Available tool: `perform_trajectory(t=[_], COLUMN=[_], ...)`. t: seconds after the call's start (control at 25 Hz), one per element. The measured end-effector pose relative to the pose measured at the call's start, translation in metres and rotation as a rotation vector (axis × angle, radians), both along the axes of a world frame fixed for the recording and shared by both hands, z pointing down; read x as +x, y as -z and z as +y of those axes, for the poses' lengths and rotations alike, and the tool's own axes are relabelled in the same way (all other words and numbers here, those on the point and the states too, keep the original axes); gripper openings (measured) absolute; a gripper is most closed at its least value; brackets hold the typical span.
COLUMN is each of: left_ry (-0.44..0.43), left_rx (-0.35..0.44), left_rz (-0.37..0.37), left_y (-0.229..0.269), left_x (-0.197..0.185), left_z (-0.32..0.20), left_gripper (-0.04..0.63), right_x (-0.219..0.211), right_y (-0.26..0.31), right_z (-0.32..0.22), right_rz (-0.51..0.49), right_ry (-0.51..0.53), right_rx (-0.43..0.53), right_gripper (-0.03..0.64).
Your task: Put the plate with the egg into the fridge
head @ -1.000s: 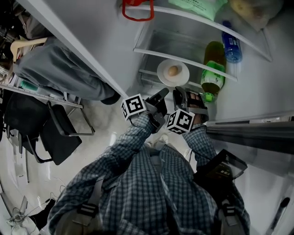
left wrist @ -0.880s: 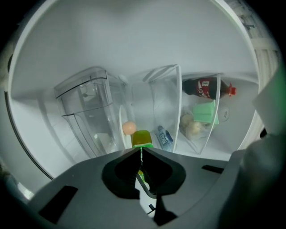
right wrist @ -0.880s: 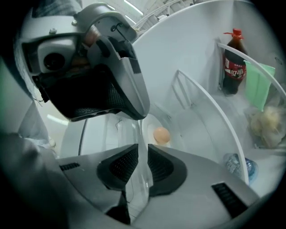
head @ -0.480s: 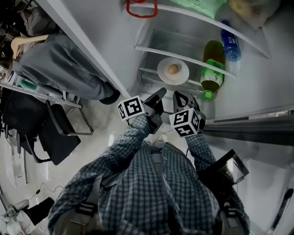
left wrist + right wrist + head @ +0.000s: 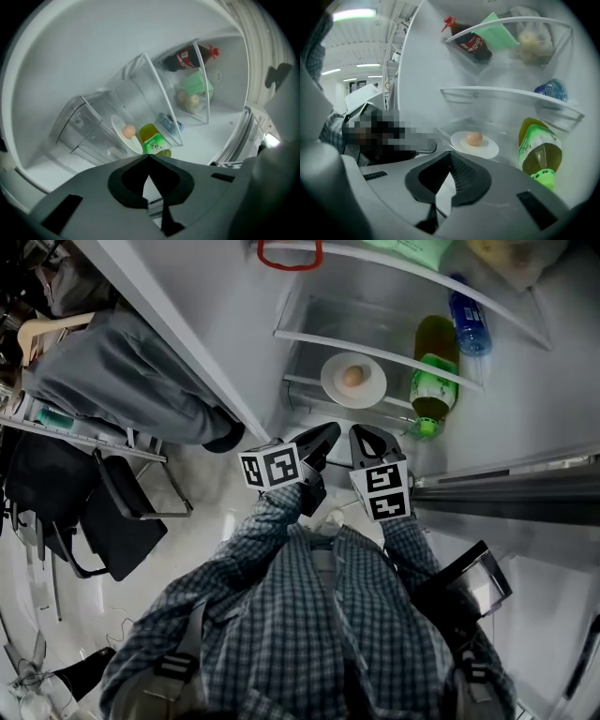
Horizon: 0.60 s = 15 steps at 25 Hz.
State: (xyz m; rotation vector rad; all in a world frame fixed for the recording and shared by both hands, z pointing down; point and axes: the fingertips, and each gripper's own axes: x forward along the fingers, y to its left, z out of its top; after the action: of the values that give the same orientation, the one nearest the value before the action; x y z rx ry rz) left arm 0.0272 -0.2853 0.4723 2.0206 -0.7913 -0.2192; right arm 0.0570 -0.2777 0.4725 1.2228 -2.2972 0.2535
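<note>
A white plate [image 5: 330,388] with a brown egg [image 5: 353,377] on it rests on a glass shelf inside the open fridge. My left gripper [image 5: 328,434] and right gripper [image 5: 360,435] hover side by side just below and in front of that shelf, apart from the plate. Both are shut with nothing between their jaws. In the left gripper view the plate [image 5: 118,136] and egg [image 5: 128,131] lie beyond the closed left gripper [image 5: 149,157]. In the right gripper view the plate [image 5: 488,150] and egg [image 5: 474,138] sit just past the closed right gripper [image 5: 450,153].
A green bottle [image 5: 433,371] lies on the same shelf right of the plate, with a blue bottle [image 5: 466,315] one shelf up. A cola bottle [image 5: 468,42] and bags fill the top shelf. The open fridge door [image 5: 159,324] stands at left, a dark chair [image 5: 122,512] beyond it.
Both grippers have drawn back a little toward my body and stay shut. The plate with the egg has stayed on the shelf.
</note>
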Motion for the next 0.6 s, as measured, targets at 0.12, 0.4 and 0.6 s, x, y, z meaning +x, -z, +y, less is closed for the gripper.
perform_trajectory(t=[0.12,0.4,0.6], left_ry=[-0.045,-0.105,-0.119], left_rx=[0.047,0.103,0.116], left_rz=[-0.113,-0.227,-0.24], left_y=[-0.005,-0.008,-0.006], left_x=[0.004,0.009,0.011], left_z=[0.005,0.008,0.008], left_gripper=[0.006,0.006,0.006], right_x=[0.005,0.016,0.026], right_y=[-0.001,-0.002,0.007], right_z=[0.001,0.001,-0.002], right_rz=[-0.051,-0.147,-0.199], right_ry=[-0.028,-0.086,-0.126], right_rx=[-0.008,-0.033,-0.018], right_gripper=[0.006,0.006,0.006])
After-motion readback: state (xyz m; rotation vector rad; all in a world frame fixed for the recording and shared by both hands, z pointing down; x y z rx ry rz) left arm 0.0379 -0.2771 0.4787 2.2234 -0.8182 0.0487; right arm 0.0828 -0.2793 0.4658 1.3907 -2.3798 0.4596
